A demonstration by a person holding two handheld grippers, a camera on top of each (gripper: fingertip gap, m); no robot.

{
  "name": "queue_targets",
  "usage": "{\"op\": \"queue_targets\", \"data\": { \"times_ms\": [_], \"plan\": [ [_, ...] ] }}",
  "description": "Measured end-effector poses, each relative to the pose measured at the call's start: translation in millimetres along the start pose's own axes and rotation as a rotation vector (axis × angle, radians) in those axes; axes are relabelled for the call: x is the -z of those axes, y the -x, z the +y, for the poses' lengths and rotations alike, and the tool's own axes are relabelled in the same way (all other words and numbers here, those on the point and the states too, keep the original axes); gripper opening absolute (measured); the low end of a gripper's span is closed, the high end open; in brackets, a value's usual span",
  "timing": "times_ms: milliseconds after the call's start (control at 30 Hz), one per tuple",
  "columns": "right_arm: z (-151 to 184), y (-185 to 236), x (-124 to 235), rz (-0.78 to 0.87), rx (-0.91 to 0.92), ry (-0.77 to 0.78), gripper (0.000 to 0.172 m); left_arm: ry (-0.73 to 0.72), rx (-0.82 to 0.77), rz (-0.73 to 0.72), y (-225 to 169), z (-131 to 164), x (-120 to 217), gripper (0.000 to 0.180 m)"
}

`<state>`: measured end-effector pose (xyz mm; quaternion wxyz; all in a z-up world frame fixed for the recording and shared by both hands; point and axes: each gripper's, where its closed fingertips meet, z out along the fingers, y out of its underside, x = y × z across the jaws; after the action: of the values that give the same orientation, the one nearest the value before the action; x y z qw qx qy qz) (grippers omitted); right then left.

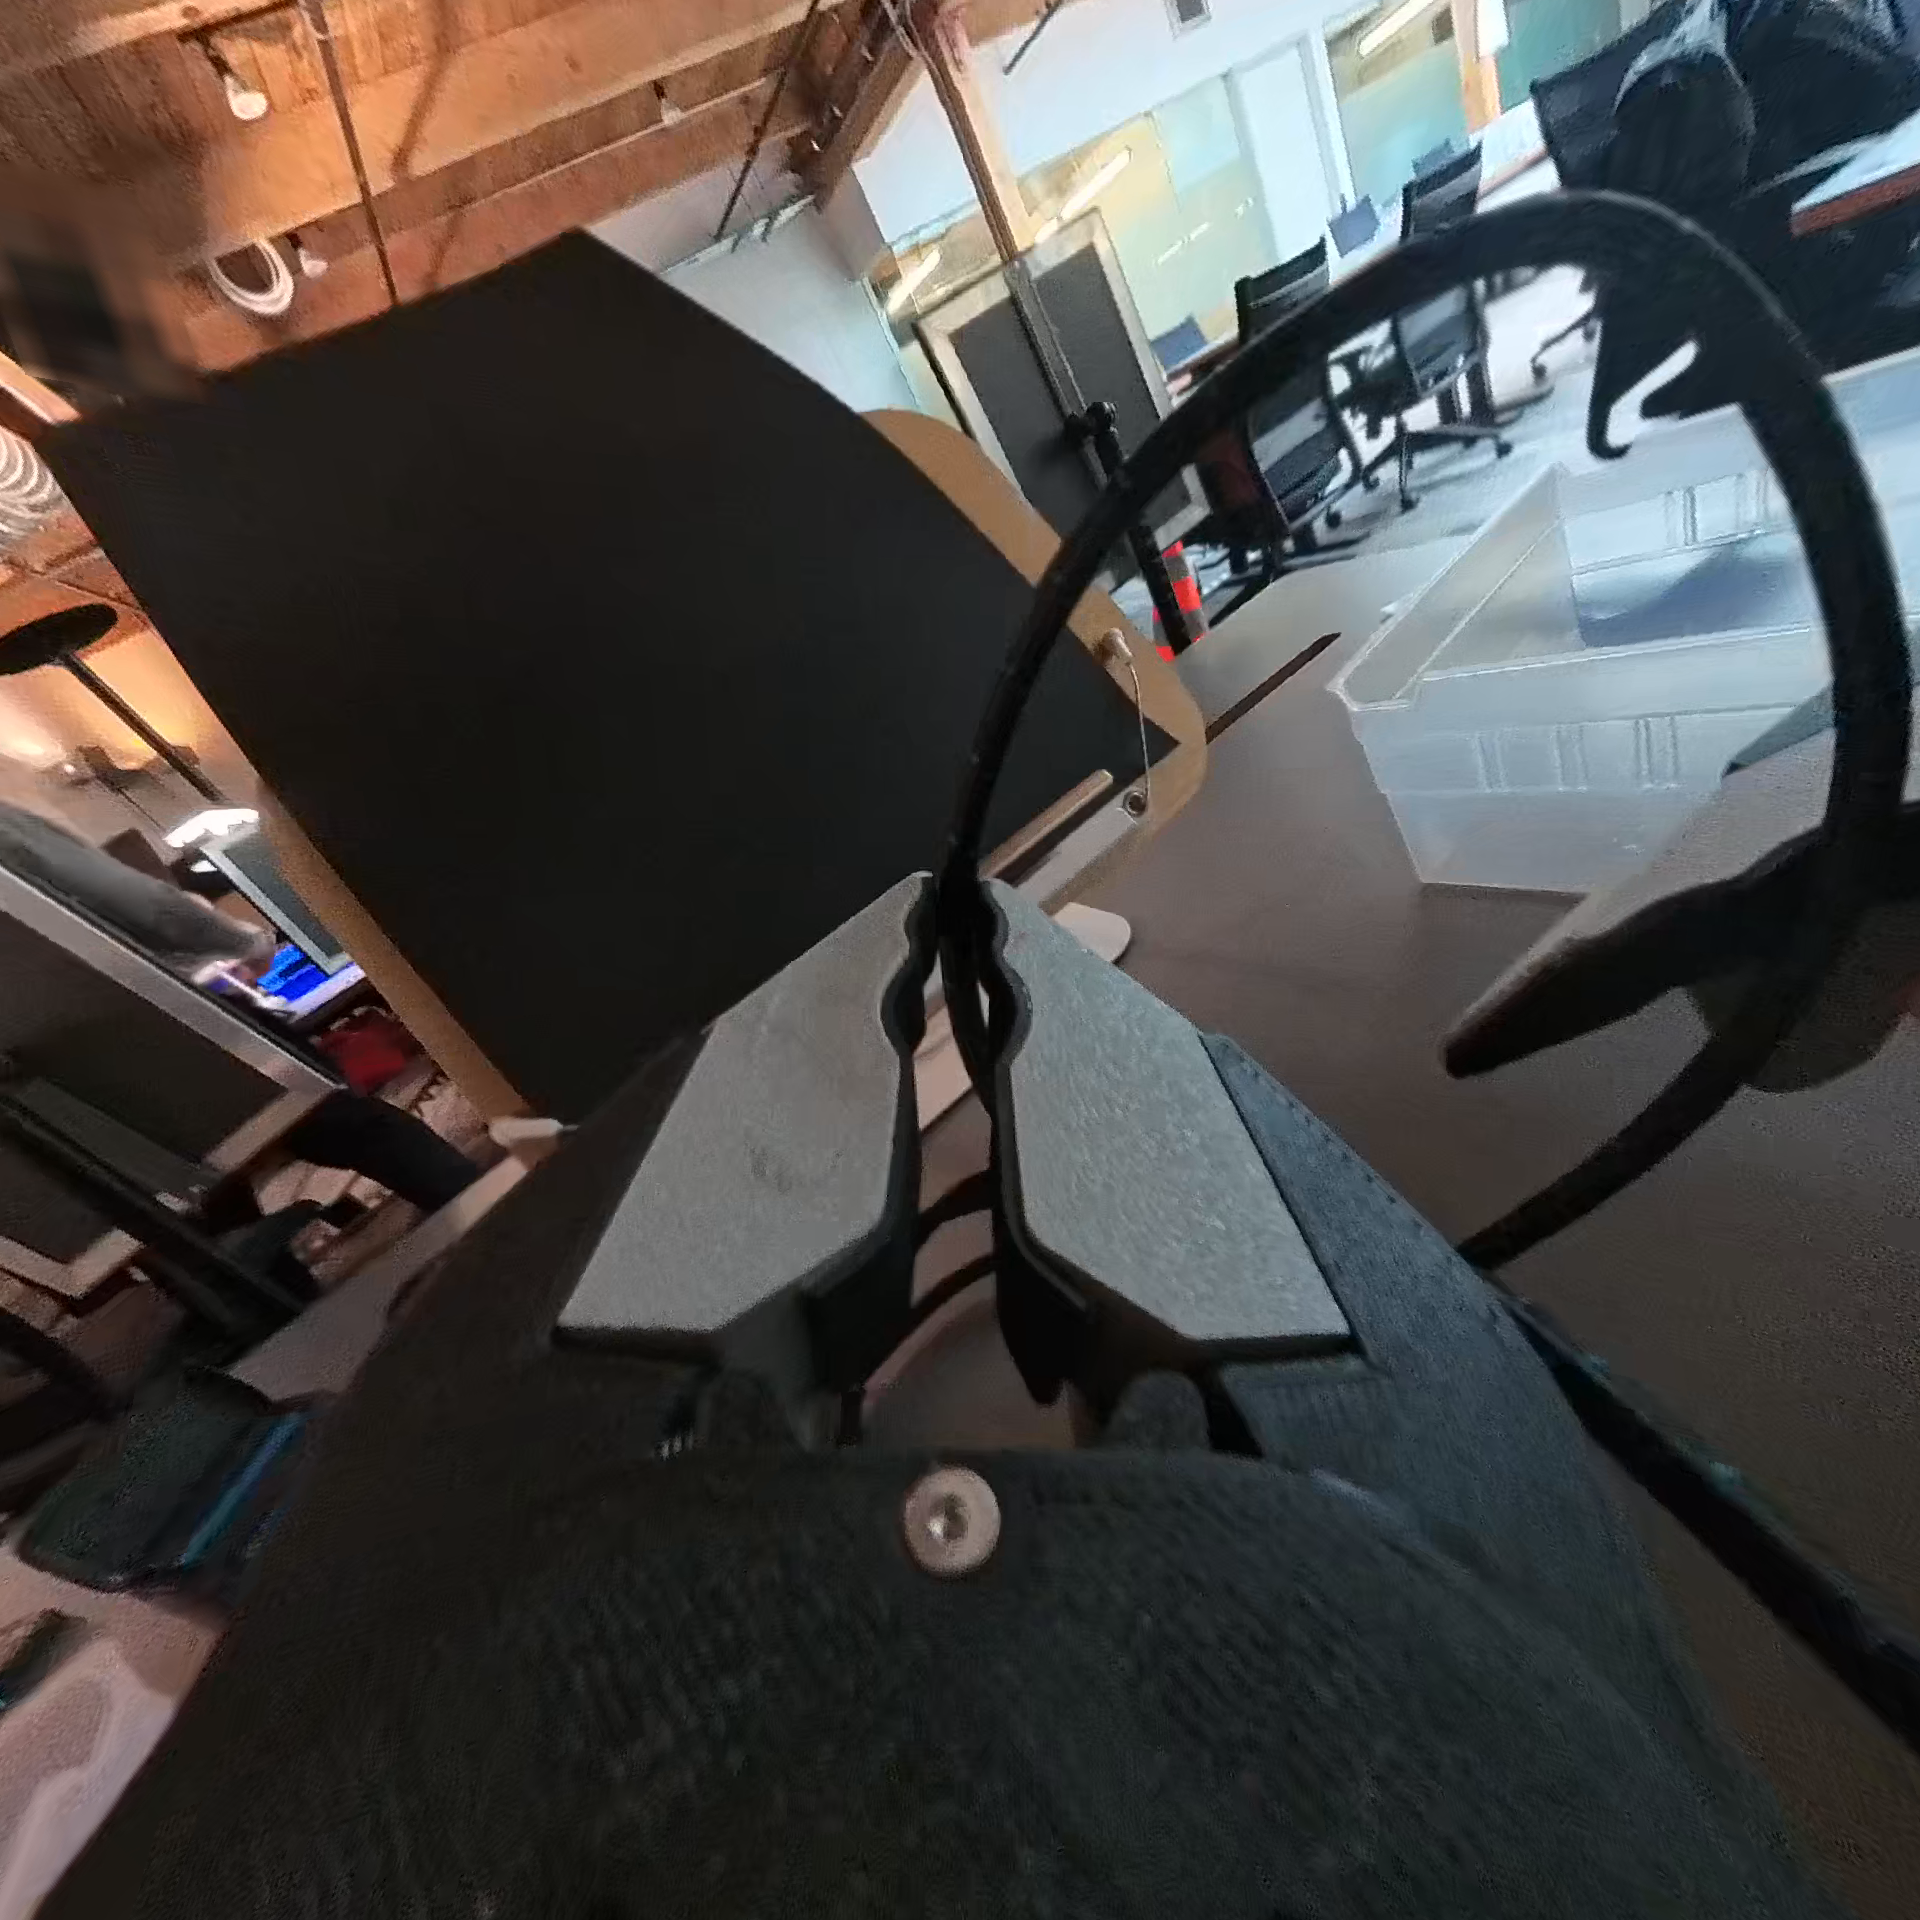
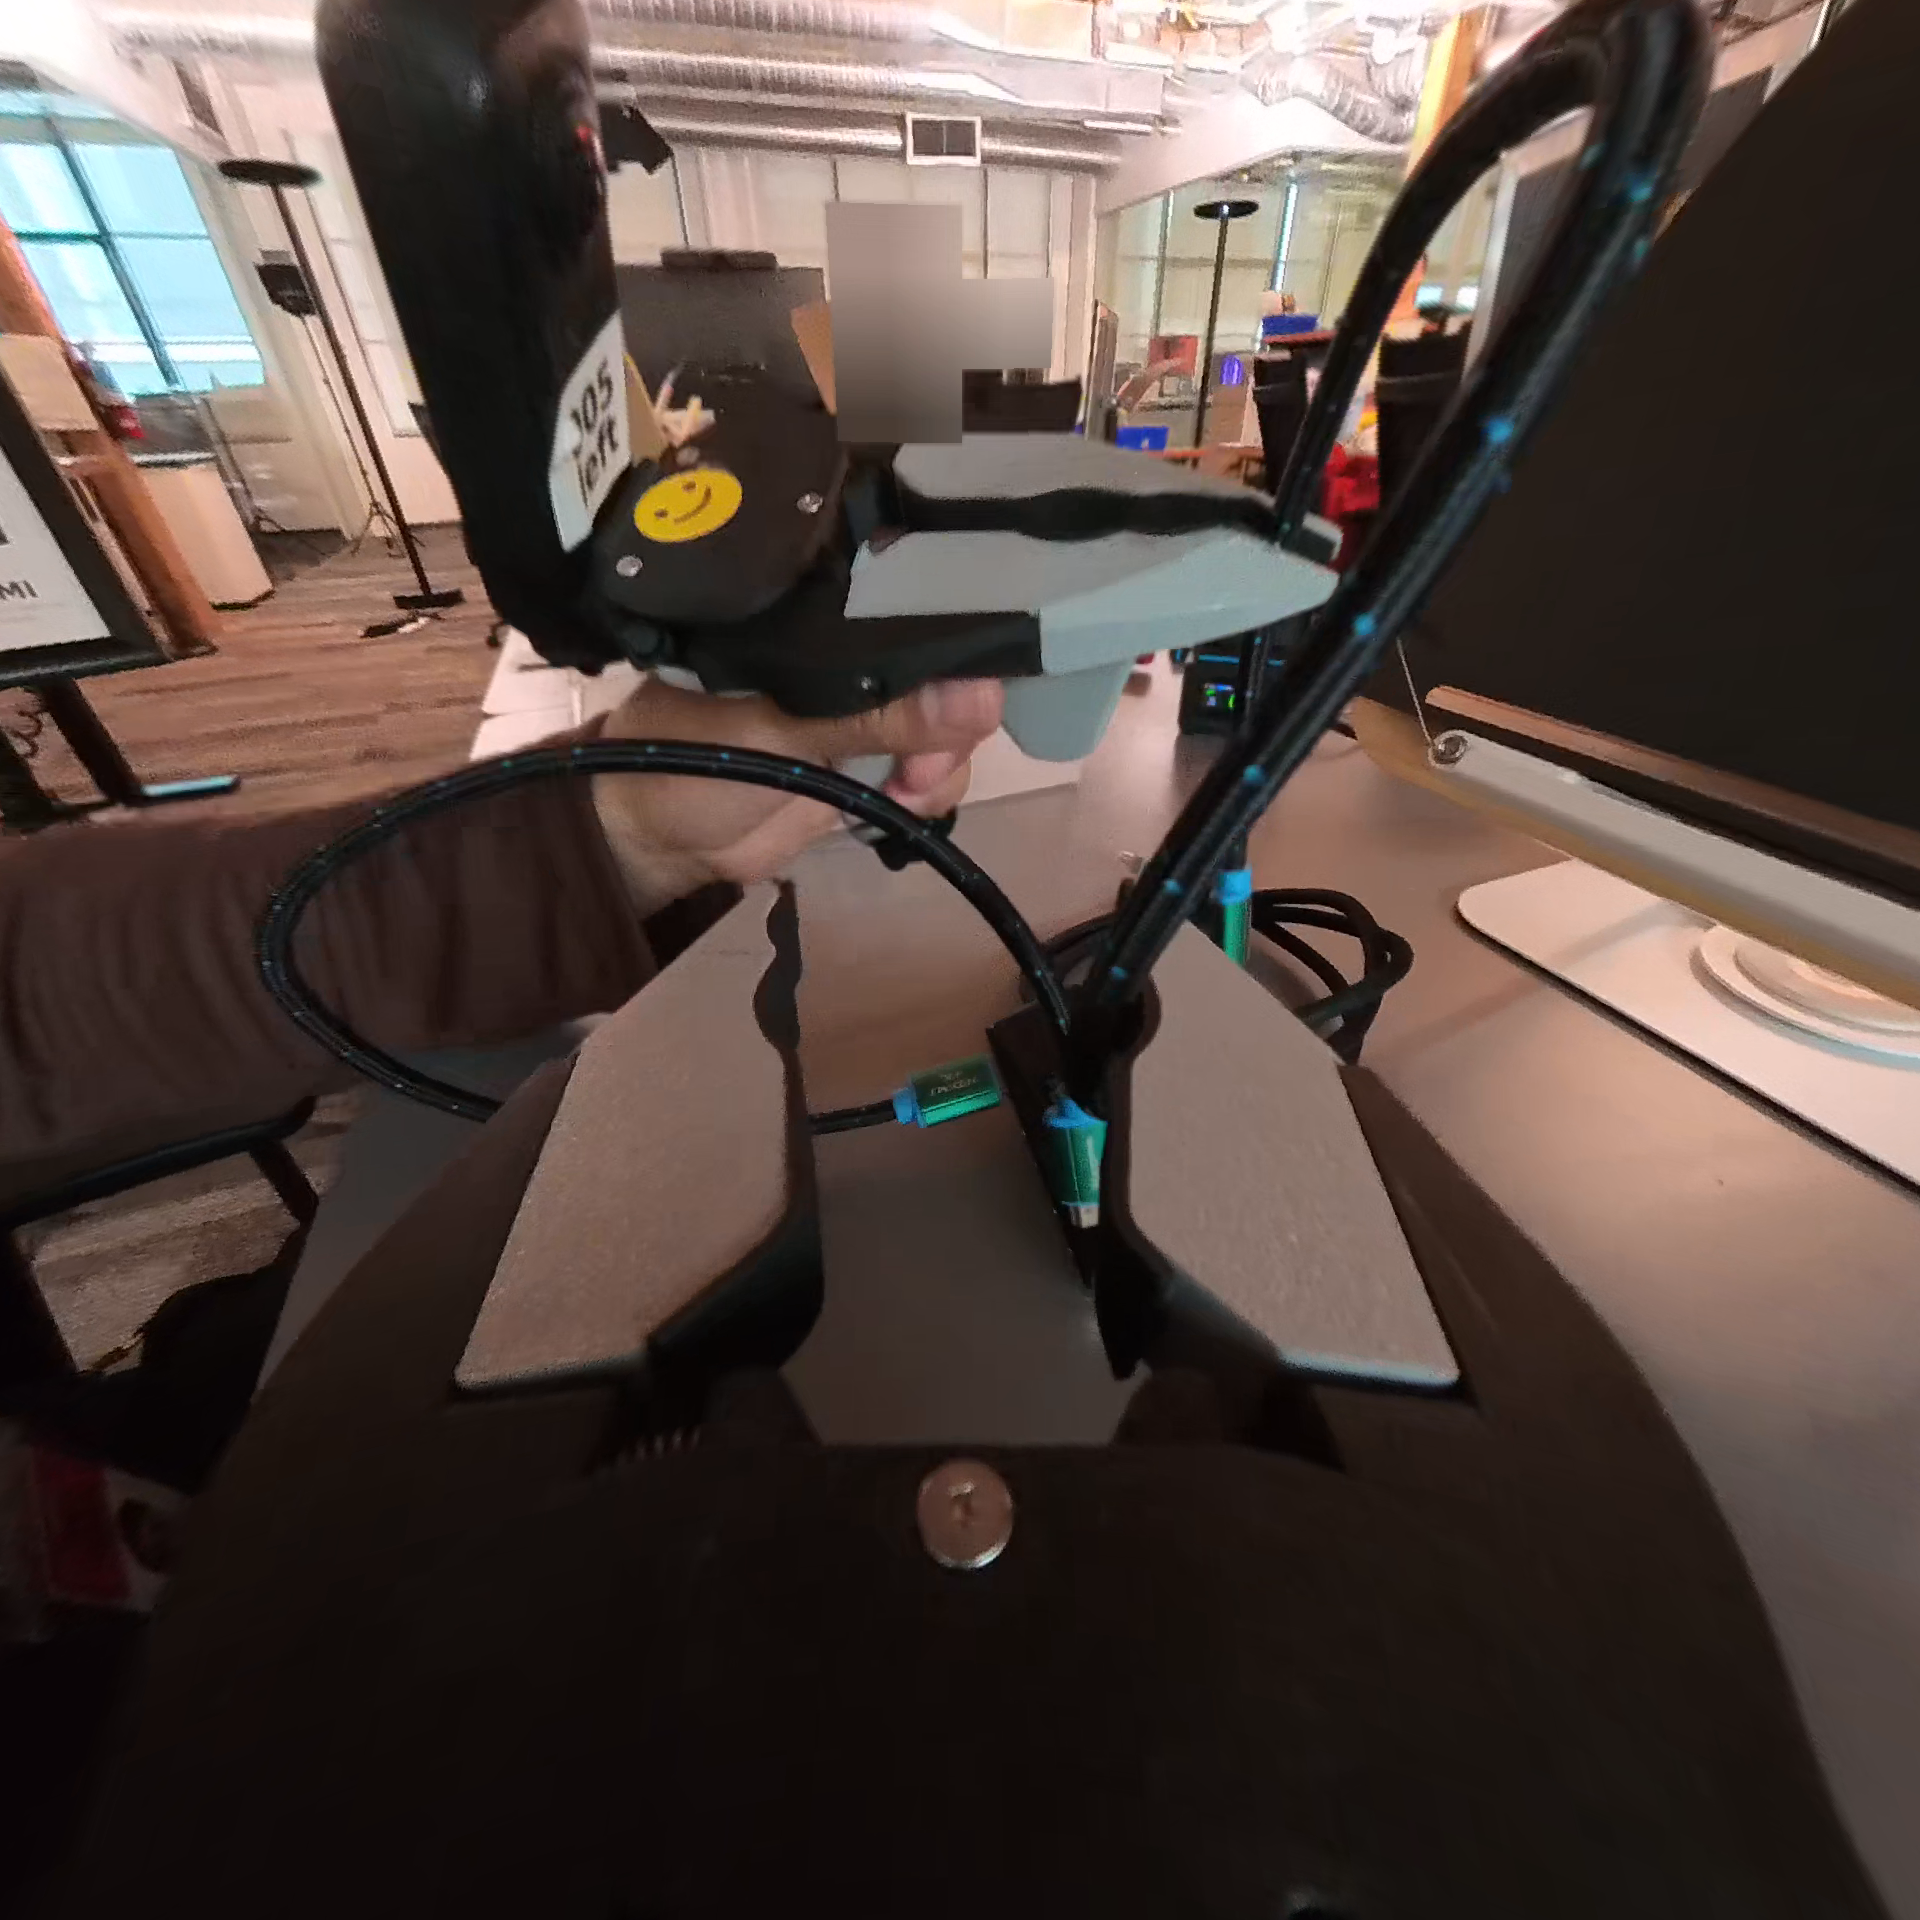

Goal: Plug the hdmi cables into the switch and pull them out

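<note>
A dark brown table (image 2: 1558,1195) carries a black switch (image 2: 1023,1049), green-plugged cables (image 2: 951,1086), a monitor base (image 2: 1621,935) and, seemingly, a clear plastic bin (image 1: 1558,727).

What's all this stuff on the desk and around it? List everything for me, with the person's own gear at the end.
HDMI cables: at least two, black braided with blue flecks, one looping up, one curving left.
Green plugs: three, one lying flat, one tilted by the switch, one upright behind.
Switch: one, black, on the desk, mostly hidden.
Monitor: one, dark screen, silver foot, right.
Clear plastic bin: one, far desk.
Office chairs: several, black, background.
Desk: brown.
Left gripper: shut on the looping cable.
Right gripper: open above the switch.
Hand: holding the left gripper.
</note>
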<state>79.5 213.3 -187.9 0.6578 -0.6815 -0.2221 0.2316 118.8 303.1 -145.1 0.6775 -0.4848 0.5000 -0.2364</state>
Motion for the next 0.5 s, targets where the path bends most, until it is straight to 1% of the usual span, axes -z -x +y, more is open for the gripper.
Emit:
{"op": "queue_targets", "data": {
  "times_ms": [33,67,100,133,167,300,333,367,433,467,500],
  "plan": [
    [2,-1,-1,-0.002,-0.011,0.007,0.058,-0.005,0.026,0.001,-2,7,-1,0.004],
    [5,-3,-2,0.003,-0.023,0.016,0.055,0.0,0.048,0.013,-4,14,-2,0.004],
    [8,-10,-2,0.035,-0.022,0.028,0.037,0.014,0.051,0.038,-7,17,-3,0.004],
    [12,-20,-1,0.092,-0.012,0.049,0.009,0.017,0.034,0.061,-8,17,-2,0.004],
    [15,-29,0,0.14,-0.002,0.071,0.0,0.008,0.02,0.07,-9,17,-1,0.004],
    [22,-60,10,0.294,-0.06,0.104,0.0,-0.003,0.034,0.082,-9,19,6,0.004],
    [24,-68,14,0.344,-0.062,0.115,0.0,0.005,0.042,0.065,-6,21,7,0.008],
    [27,-78,19,0.412,-0.059,0.131,0.0,0.029,0.055,0.044,-3,25,7,0.018],
    [32,-95,32,0.533,-0.038,0.172,0.0,0.108,0.071,0.006,3,39,6,0.044],
    [34,-101,37,0.584,-0.019,0.19,0.001,0.134,0.066,-0.006,5,44,6,0.052],
    [37,-106,42,0.635,0.003,0.216,0.0,0.149,0.061,-0.015,6,48,7,0.053]
  ]
}}
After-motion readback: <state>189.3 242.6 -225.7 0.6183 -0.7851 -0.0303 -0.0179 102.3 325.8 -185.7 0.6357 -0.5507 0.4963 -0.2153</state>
